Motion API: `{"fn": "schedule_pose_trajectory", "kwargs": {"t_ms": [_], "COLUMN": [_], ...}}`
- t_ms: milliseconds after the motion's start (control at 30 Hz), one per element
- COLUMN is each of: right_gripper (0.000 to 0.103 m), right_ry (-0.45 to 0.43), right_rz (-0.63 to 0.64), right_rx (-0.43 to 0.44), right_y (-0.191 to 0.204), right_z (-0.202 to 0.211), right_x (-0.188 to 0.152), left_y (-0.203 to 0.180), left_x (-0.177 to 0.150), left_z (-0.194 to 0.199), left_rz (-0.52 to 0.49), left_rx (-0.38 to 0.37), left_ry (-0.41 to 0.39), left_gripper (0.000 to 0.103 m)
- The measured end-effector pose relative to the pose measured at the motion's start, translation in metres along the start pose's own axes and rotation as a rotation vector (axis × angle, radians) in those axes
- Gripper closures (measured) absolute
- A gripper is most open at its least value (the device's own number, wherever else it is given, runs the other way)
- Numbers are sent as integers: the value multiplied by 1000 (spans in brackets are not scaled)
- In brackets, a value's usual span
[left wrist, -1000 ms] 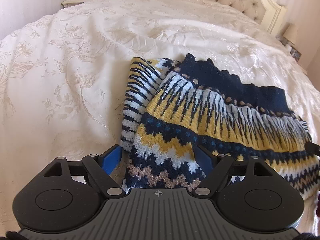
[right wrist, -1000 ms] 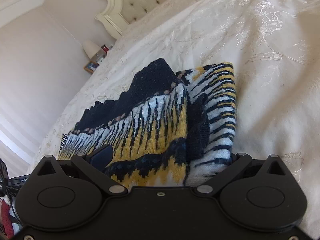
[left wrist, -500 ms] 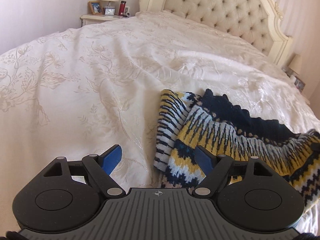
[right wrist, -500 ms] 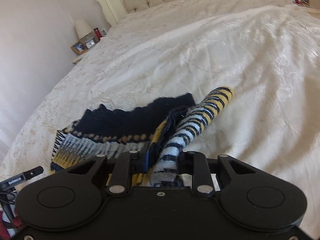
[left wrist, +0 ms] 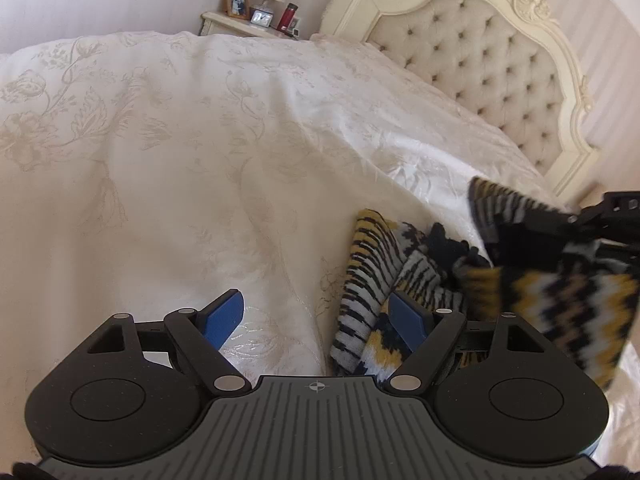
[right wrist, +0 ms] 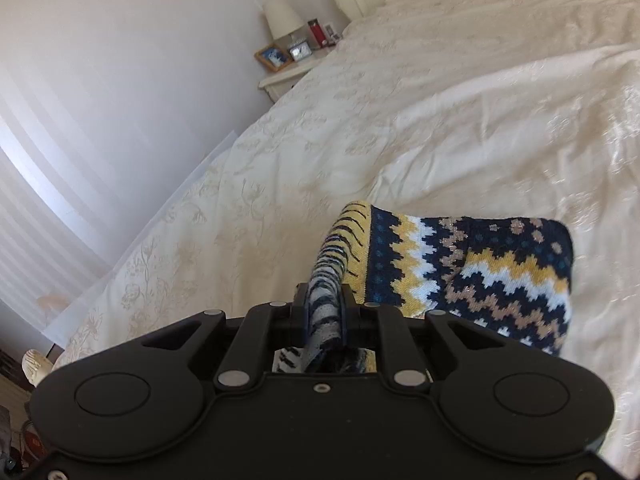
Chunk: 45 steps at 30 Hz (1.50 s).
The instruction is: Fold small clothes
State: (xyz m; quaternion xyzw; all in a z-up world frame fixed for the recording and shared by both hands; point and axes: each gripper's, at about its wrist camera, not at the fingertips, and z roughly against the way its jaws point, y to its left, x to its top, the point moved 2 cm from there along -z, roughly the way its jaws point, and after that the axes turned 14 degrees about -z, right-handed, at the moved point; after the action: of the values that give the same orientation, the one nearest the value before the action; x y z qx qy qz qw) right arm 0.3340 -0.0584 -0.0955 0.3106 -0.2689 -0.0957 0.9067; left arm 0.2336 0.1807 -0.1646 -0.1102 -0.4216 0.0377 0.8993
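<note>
Right gripper has clenched on a striped edge of the sweater and lifted it; a second ago its jaws stood wide over the flat garment. Left gripper has backed off toward 7 o'clock and tilted up, so the headboard and nightstand now show at 12 o'clock.

State now:
- Right: jaws grasping the knit, which hangs from them over the bedspread.
- Left: jaws released, nothing between the blue pads. The right pad sits at the sweater's near edge; contact unclear.
- Sweater: part raised at 3 o'clock in the left view, blurred; rest lies on the bed at 5 o'clock.

My read is a fold-over in progress. To do it well:
- carry the lifted edge across low and level, so the knit doesn't drag the lower layer
- pin the resting part with the left gripper
- line up edges before releasing

Risk: thick knit may bunch at the crease.
</note>
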Motion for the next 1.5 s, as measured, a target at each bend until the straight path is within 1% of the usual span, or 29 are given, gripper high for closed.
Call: {"fn": "schedule_pose_trajectory", "kwargs": {"t_ms": [100, 167, 200, 233, 267, 300, 333, 400, 433, 533, 633, 700, 800, 867, 900, 1000, 1100, 1133, 1200, 1233, 1300, 1333, 1367, 1400, 1433, 1467, 1500], "right_gripper": [78, 70, 66, 57, 50, 46, 40, 39, 39, 39, 39, 39, 40, 40, 40, 41, 41, 41, 40, 40, 40, 41, 45, 48, 74, 84, 84], "right_ry": [83, 109, 112, 105, 85, 62, 38, 5, -6, -48, -99, -135, -164, -184, -194, -220, -229, -238, -263, -261, -219, -213, -233, -249, -261, -272, -292], "right_rz": [12, 21, 25, 23, 20, 15, 7, 13, 24, 87, 199, 282, 423, 528, 574, 671, 762, 801, 874, 917, 953, 966, 977, 967, 927, 873, 814], "right_rx": [-17, -4, 19, 48, 69, 83, 96, 100, 87, 16, -64, -98, -118, -131, -130, -119, -144, -167, -253, -309, -354, -372, -389, -385, -373, -350, -318], "right_y": [12, 20, 23, 25, 25, 25, 23, 20, 18, 6, -5, -9, -3, 6, 10, 24, 37, 40, 43, 44, 38, 35, 32, 29, 25, 21, 17], "right_z": [-39, -50, -50, -47, -41, -35, -28, -12, -7, 10, 24, 33, 38, 36, 35, 26, 11, 3, -12, -23, -39, -43, -44, -40, -34, -27, -17], "right_x": [-14, -23, -25, -25, -24, -22, -18, -13, -13, -20, -43, -63, -97, -120, -131, -157, -174, -179, -184, -186, -189, -190, -190, -187, -181, -175, -168], "left_y": [7, 10, 10, 10, 11, 10, 9, 8, 7, 4, -1, -2, -2, -4, -5, -7, -10, -10, -11, -11, -13, -15, -18, -20, -22, -25, -27], "left_x": [0, -1, -1, -1, -2, -2, -2, -3, -3, -3, -1, -1, 1, 4, 6, 16, 23, 25, 29, 30, 32, 33, 33, 33, 33, 33, 33], "left_z": [-3, -5, -5, -5, -5, -5, -6, -6, -7, -7, -6, -7, -16, -18, -19, -17, -15, -16, -18, -19, -22, -24, -26, -29, -31, -34, -36], "left_rz": [30, 43, 44, 45, 46, 45, 40, 33, 31, 20, -3, -7, 10, -2, -15, -54, -81, -80, -67, -61, -48, -51, -54, -55, -55, -55, -50], "left_rx": [-3, -3, -7, -11, -15, -17, -20, -30, -36, -63, -101, -133, -177, -207, -211, -194, -195, -207, -235, -245, -261, -270, -281, -292, -303, -323, -338], "left_ry": [6, 9, 11, 12, 11, 10, 10, 11, 12, 12, 12, 8, 72, 99, 114, 141, 167, 175, 196, 203, 222, 230, 241, 252, 260, 269, 275], "left_gripper": [24, 24, 24, 24, 24, 24, 24, 24, 24, 24, 24, 24, 24, 24, 24, 24, 24, 24, 24, 24, 24, 24, 24, 24, 24, 24, 24]}}
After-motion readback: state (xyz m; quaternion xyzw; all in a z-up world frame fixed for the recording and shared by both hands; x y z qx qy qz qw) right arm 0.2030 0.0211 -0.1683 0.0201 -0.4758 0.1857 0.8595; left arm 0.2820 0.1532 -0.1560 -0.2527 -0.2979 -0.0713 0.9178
